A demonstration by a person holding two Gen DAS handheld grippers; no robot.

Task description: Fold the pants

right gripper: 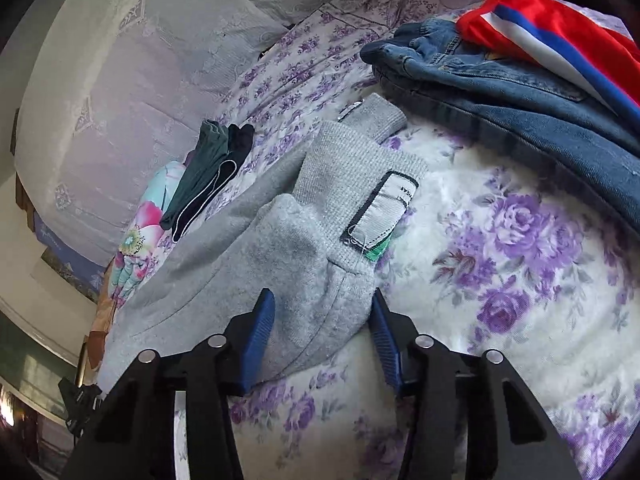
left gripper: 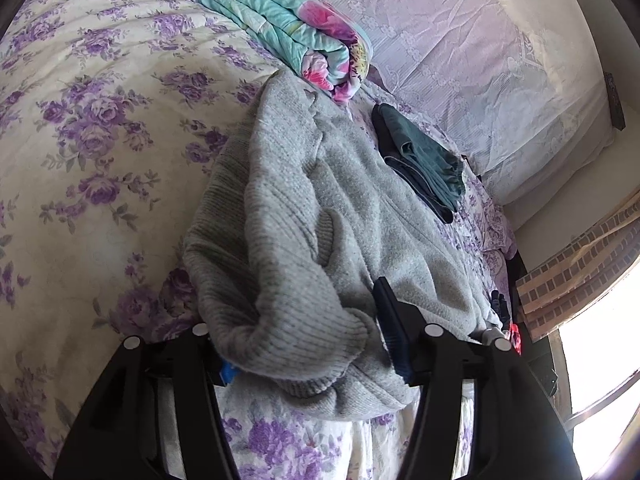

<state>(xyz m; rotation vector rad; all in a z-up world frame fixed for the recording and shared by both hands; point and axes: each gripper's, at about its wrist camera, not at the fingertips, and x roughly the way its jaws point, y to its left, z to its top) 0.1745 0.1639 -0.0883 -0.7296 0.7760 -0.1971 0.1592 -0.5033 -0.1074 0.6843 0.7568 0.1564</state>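
Left hand-held gripper [left gripper: 304, 356]: we saw it angled down toward the bed, clenched on a bunched ribbed cuff of the grey pants [left gripper: 320, 208], the knit filling the gap between its two fingers.
Left fingers: the right-side one with its blue pad [left gripper: 394, 336] stood against the fabric; the left-side one was mostly hidden by the cuff.
Right hand-held gripper [right gripper: 322, 320]: we saw it also angled down, its blue pads either side of a fold near the waistband of the grey pants [right gripper: 304, 248]; the left pad lay on the cloth and the right pad at its edge, but we could not tell whether they pressed it.
Grey pants: they lay stretched across the bed between the two hand-held grippers, partly doubled over, with a sewn label [right gripper: 380, 216] facing up on the waistband.
Bed [left gripper: 92, 128]: covered by a white sheet with purple roses.
Dark folded garments [left gripper: 420, 160]: on the bed just beyond the pants, near the pillow [left gripper: 480, 60].
Rolled floral quilt [left gripper: 276, 24]: at the far end of the pants, turquoise and pink.
Denim garment [right gripper: 500, 92]: well to the right of the waistband, with a red, white and blue garment [right gripper: 560, 32] on top of it.
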